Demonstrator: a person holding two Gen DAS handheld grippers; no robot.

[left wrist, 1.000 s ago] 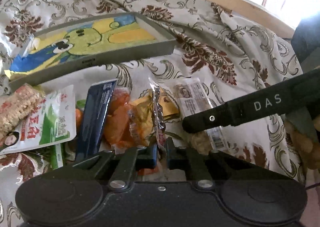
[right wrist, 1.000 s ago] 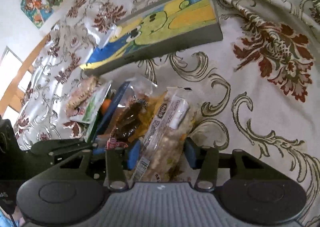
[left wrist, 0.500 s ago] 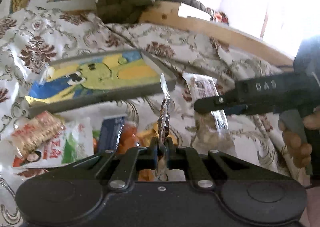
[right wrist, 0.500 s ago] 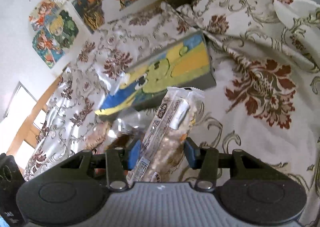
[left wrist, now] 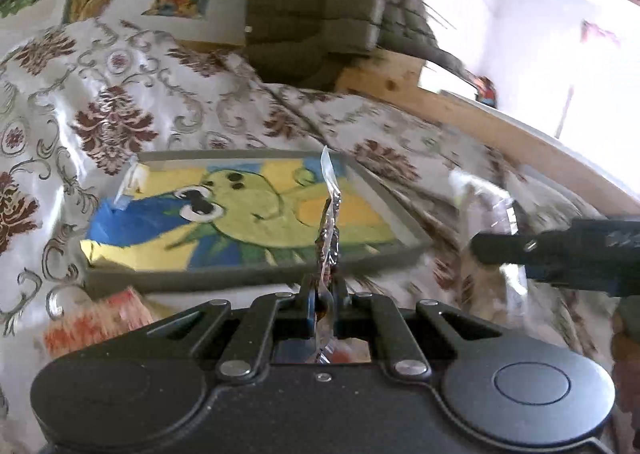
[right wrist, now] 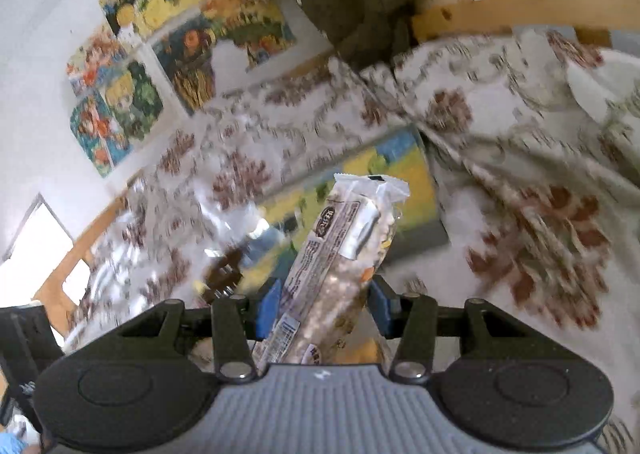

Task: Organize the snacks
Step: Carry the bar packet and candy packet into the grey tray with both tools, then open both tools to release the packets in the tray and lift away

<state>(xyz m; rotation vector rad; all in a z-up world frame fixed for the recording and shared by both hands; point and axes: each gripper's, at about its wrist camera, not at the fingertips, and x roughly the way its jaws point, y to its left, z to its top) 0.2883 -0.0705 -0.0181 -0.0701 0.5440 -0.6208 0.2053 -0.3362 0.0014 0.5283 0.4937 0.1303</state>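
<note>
My left gripper (left wrist: pixel 324 294) is shut on a thin clear snack packet (left wrist: pixel 329 222), seen edge-on and held up in front of the grey tray (left wrist: pixel 256 274) with a yellow-green cartoon picture. My right gripper (right wrist: pixel 324 306) is shut on a long clear-wrapped cereal bar (right wrist: pixel 344 246), lifted above the cloth with the tray (right wrist: pixel 436 230) behind it. The right gripper's finger also shows at the right of the left wrist view (left wrist: pixel 560 254), with the bar (left wrist: pixel 488 206) blurred beside it. An orange-red snack pack (left wrist: pixel 96 322) lies on the cloth at lower left.
The surface is a white cloth with brown floral print (left wrist: pixel 120 122). A wooden rail (left wrist: pixel 500 126) runs along the far edge, with a dark quilted jacket (left wrist: pixel 320 6) over it. Colourful pictures hang on the wall (right wrist: pixel 132 78).
Both grippers have lifted their snacks off the pile and risen toward the tray. The remaining snacks have dropped mostly out of view below.
</note>
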